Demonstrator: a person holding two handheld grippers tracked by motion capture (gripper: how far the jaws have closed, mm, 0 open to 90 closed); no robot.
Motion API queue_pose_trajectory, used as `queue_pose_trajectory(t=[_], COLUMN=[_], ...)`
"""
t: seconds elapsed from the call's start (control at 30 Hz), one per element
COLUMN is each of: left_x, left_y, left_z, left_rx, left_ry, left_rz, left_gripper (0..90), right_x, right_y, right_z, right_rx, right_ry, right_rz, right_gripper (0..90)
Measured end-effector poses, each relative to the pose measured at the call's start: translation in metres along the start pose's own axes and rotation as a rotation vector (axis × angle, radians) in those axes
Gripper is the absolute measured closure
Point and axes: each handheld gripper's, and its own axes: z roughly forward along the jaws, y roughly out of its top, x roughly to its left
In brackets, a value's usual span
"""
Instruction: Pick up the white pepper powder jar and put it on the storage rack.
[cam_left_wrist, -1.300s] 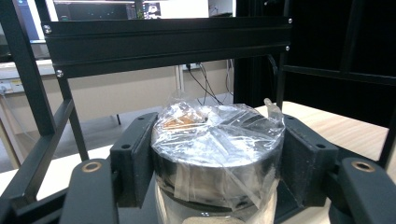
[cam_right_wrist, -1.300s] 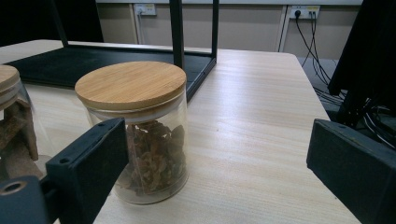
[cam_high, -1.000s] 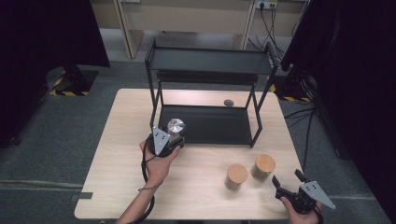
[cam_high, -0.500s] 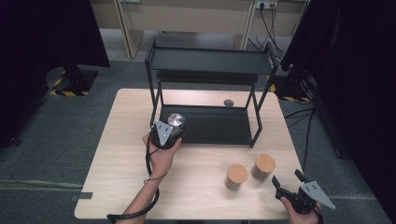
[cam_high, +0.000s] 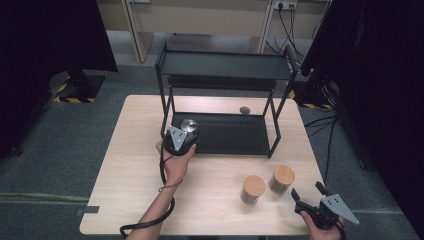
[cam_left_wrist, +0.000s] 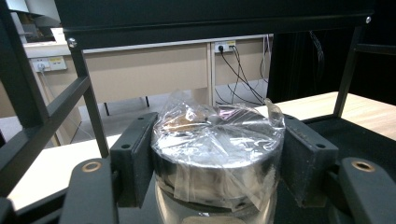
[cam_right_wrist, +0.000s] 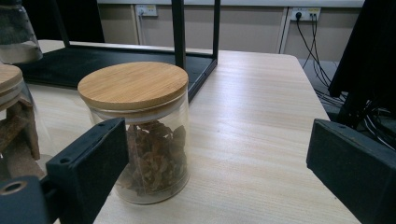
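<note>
My left gripper (cam_high: 184, 131) is shut on a round container covered with clear plastic film (cam_left_wrist: 217, 151), held at the left front corner of the black rack's lower shelf (cam_high: 230, 135); in the high view the film-covered container (cam_high: 189, 125) glints above the shelf edge. Two glass jars with bamboo lids stand at the table's front right, one jar (cam_high: 253, 188) left of the other (cam_high: 282, 179). My right gripper (cam_high: 306, 192) is open near the front right corner, just behind the right jar (cam_right_wrist: 140, 135), its jaws wide apart and empty.
The black two-tier rack (cam_high: 225, 65) stands at the back middle of the wooden table (cam_high: 130, 170). A small dark round object (cam_high: 244, 110) lies behind the lower shelf. A black curtain (cam_high: 380, 75) hangs on the right; cables trail at the far wall.
My left gripper has carried the film-covered container forward and slightly right, up to the lower shelf's left front corner. The right gripper has stayed put.
</note>
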Motion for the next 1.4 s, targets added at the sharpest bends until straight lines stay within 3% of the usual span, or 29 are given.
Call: queue_pose_trajectory(t=[0.13,0.87,1.17,1.4], left_x=[0.0,0.003,0.0,-0.004], left_y=[-0.004,-0.016,-0.009,-0.004], left_z=[0.004,0.012,0.007,-0.001], left_rx=[0.007,0.008,-0.001,-0.01], left_ry=[0.006,0.01,0.018,0.015], left_rz=[0.016,-0.013,-0.003,0.001], left_gripper=[34.6,33.4,19.8,17.1], right_x=[0.0,0.0,0.0,0.0], right_y=[0.0,0.0,0.0,0.0], right_z=[0.0,0.0,0.0,0.0], right_rx=[-0.002,-0.003,-0.002,-0.002], right_ry=[0.0,0.004,0.004,0.005], right_rz=[0.0,-0.004,-0.005,-0.005], right_gripper=[6.2,6.4,6.4,6.4])
